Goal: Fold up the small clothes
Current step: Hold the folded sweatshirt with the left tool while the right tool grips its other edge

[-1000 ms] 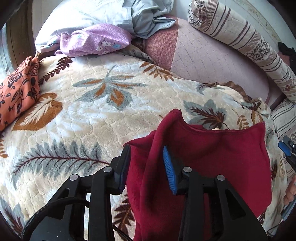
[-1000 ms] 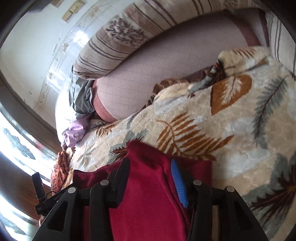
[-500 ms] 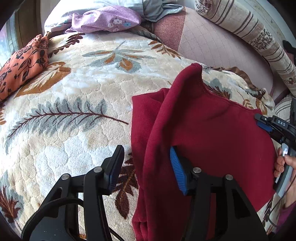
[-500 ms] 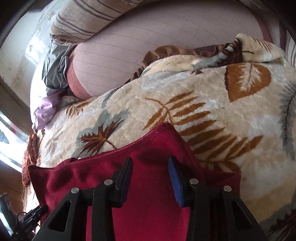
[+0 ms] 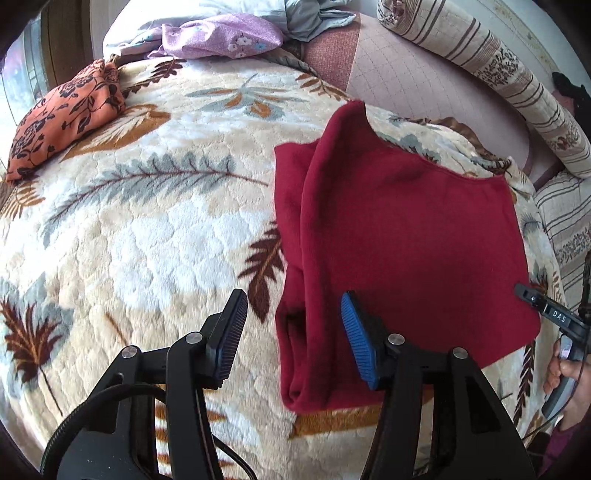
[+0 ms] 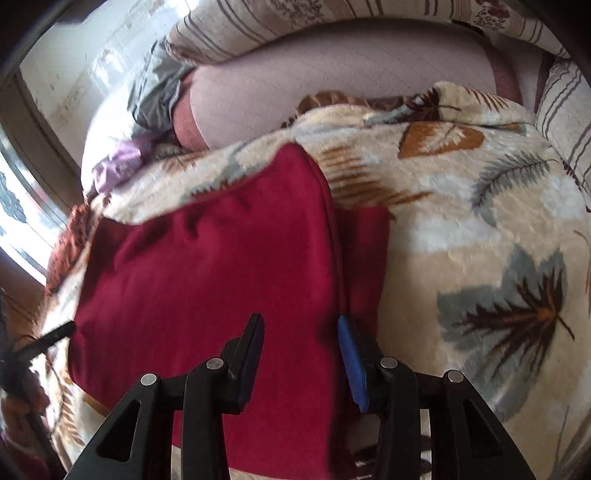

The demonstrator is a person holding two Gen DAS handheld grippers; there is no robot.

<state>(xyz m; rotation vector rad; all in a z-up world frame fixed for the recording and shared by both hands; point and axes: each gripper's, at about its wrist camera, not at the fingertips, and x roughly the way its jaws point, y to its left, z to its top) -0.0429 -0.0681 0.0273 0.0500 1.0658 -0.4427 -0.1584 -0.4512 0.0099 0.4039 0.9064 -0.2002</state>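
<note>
As it lies on the bed's leaf-patterned blanket (image 5: 155, 229), the red garment (image 5: 399, 243) is listed as one item, soft fleece-like knit, already doubled over, with a thicker folded band along its edge toward 9 o'clock in the left wrist view.

Handling, by judgement: light, limp, not fragile; likely to drape and sag when lifted, and the pile of the blanket may drag at it. Best hold: a corner or the layered fold edge, pinching all layers together.

Left gripper (image 5: 291, 332): jaws spread, empty, poised over the garment's near fold edge at 6 o'clock.

Right gripper (image 6: 301, 354): jaws spread, empty, above the garment's opposite side.

Other items: orange floral cloth (image 5: 62, 114) at 10 o'clock, lilac cloth (image 5: 221, 33) at 12 o'clock, striped bolster (image 5: 498, 70) at 1 o'clock.
</note>
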